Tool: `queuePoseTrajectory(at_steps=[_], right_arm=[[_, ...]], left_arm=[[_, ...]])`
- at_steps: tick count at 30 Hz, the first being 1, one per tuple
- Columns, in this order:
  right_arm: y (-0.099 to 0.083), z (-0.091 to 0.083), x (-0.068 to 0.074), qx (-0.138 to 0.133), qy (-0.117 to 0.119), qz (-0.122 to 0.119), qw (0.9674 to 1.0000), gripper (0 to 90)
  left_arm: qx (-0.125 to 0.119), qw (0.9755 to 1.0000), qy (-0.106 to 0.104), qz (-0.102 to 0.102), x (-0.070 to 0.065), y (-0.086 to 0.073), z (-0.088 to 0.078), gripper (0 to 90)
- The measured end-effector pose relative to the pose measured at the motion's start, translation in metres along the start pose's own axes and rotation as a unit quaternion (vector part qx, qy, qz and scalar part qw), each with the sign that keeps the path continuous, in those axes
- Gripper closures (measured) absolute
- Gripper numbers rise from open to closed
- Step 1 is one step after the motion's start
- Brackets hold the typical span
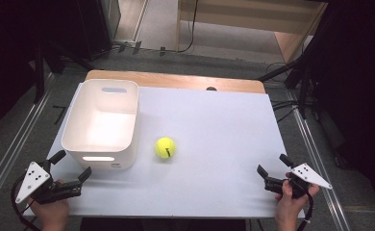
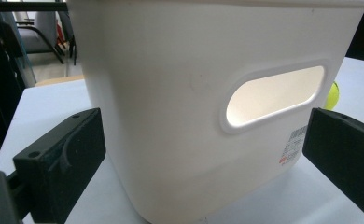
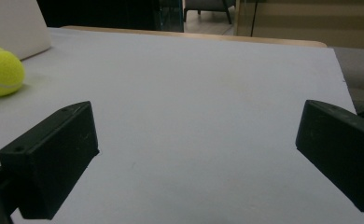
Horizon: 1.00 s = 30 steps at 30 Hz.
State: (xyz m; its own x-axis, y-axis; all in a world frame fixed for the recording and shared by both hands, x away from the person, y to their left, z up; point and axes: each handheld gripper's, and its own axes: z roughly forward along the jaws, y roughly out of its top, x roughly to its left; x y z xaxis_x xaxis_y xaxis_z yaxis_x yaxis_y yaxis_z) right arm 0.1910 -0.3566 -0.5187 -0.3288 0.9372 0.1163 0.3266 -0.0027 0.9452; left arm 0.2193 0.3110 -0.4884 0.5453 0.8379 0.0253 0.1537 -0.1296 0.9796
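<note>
Yellow-green tennis ball, cream-white bin, pale grey tabletop, black gripper fingers.

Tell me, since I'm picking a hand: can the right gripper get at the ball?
Probably yes: the right gripper is open, and bare table lies between it and the ball; the bin stands beyond.

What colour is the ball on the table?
The ball is bright yellow-green with a pale curved seam, clearest in the right gripper view.
</note>
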Motion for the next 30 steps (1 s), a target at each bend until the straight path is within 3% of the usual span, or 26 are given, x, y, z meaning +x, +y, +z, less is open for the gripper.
queuePoseTrajectory(at_steps=[5, 9, 15, 30], right_arm=[[0.003, 0.002, -0.002, 0.007, 0.017, -0.011, 0.9998, 0.0], [0.006, 0.0, 0.001, 0.008, 0.022, -0.004, 0.9997, 0.0], [0.025, 0.004, 0.014, 0.024, 0.035, -0.036, 0.9985, 0.0], [0.065, 0.021, 0.039, 0.032, 0.066, -0.069, 0.995, 0.0]], left_arm=[[0.004, 1.0, 0.002, 0.008, -0.002, 0.0, 0.001, 0.0], [0.005, 1.0, 0.002, 0.008, -0.002, 0.0, 0.001, 0.0], [0.004, 1.0, 0.001, 0.006, -0.002, 0.0, 0.001, 0.0], [0.0, 1.0, -0.002, 0.0, 0.0, 0.0, 0.0, 0.0]])
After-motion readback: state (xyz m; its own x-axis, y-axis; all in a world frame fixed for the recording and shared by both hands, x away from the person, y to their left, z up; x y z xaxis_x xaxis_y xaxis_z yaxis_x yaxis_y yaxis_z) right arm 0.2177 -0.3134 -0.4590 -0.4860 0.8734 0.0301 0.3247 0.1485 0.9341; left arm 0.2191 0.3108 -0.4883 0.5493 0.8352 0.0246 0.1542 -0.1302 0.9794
